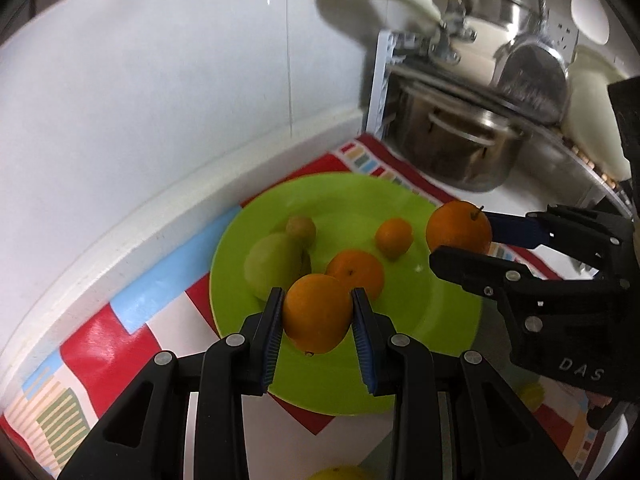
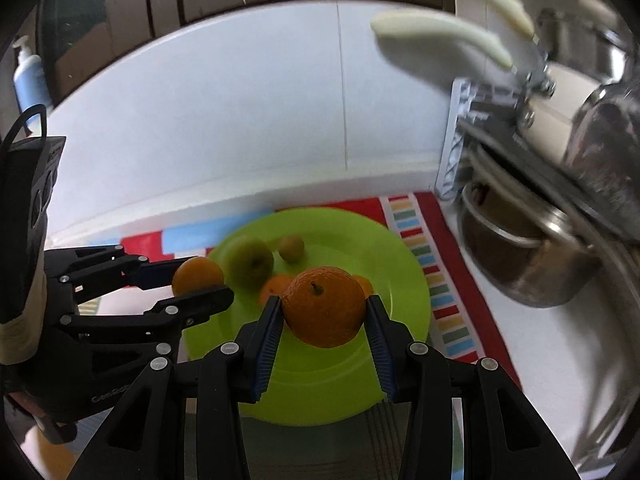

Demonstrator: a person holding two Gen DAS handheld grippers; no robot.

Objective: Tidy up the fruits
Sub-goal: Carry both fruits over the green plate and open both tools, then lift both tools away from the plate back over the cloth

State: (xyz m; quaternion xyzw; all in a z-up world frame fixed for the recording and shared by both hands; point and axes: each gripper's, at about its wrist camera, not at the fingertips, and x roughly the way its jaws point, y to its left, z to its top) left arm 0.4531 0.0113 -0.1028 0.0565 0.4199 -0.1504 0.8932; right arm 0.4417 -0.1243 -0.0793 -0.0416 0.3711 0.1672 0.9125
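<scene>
Between your left gripper's [image 1: 316,314] blue pads sits an orange [image 1: 317,312], clamped from both sides above the near half of the green plate [image 1: 432,312]. Your right gripper [image 2: 325,312] pinches a second, stemmed orange [image 2: 325,306] the same way over that plate. Beyond the claws, a pear [image 1: 272,264], a small green fruit [image 1: 301,229] and two more oranges [image 1: 355,270] lie on it. White letters "DAS" [image 1: 580,369] mark the right gripper's body; faint lettering on the left one is unreadable.

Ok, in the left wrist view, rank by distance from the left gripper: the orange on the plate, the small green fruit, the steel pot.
From the left gripper:
1. Orange, plate centre, just beyond the jaws.
2. Small green fruit, plate's far left.
3. Steel pot, far right, off the plate.
</scene>
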